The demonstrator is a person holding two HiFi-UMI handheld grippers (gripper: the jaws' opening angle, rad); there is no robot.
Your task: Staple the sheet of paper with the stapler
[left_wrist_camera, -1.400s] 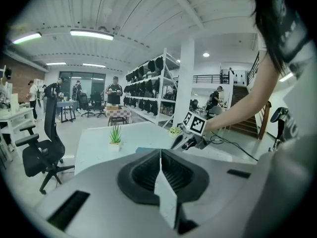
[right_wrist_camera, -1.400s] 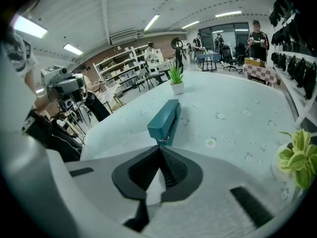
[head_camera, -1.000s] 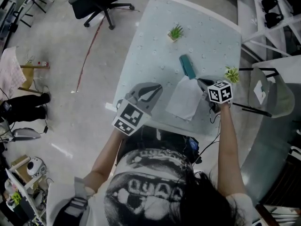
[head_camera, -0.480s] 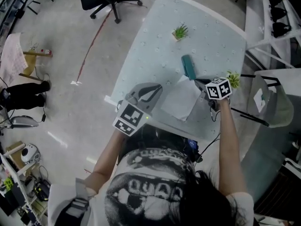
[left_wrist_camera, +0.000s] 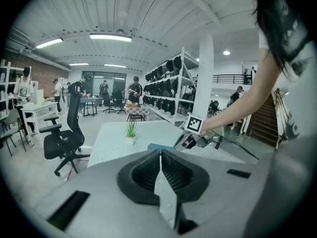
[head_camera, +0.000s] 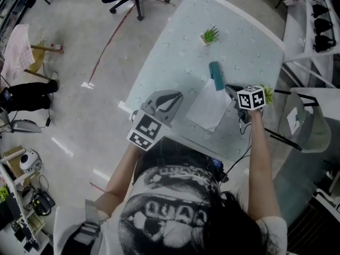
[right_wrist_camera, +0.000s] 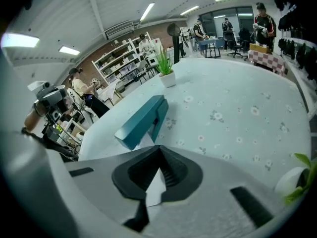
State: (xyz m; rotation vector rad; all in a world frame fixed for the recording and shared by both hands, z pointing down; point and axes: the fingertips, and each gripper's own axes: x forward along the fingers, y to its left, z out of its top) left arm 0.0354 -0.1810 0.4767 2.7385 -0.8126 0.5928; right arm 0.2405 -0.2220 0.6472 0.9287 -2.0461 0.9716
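Pushing the white paper sheet [head_camera: 209,104], pinched in the right gripper's [head_camera: 229,91] closed jaws beside the teal stapler [head_camera: 215,76], may buckle it or shove the stapler, since the left gripper's [head_camera: 179,95] empty, closed jaws steady nothing.

Open tabletop [head_camera: 239,44] between stapler [head_camera: 215,76] and plant [head_camera: 210,35]

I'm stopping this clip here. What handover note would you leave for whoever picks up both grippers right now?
Grippers: the left gripper is shut and empty, hovering over the near edge of the table, apart from the job's things. The right gripper is shut on the sheet of paper.
Things: the paper's far corner lies at the mouth of the teal stapler.
Done: paper brought to the stapler.
Left: seat the corner, then press the stapler down, probably with the left gripper.
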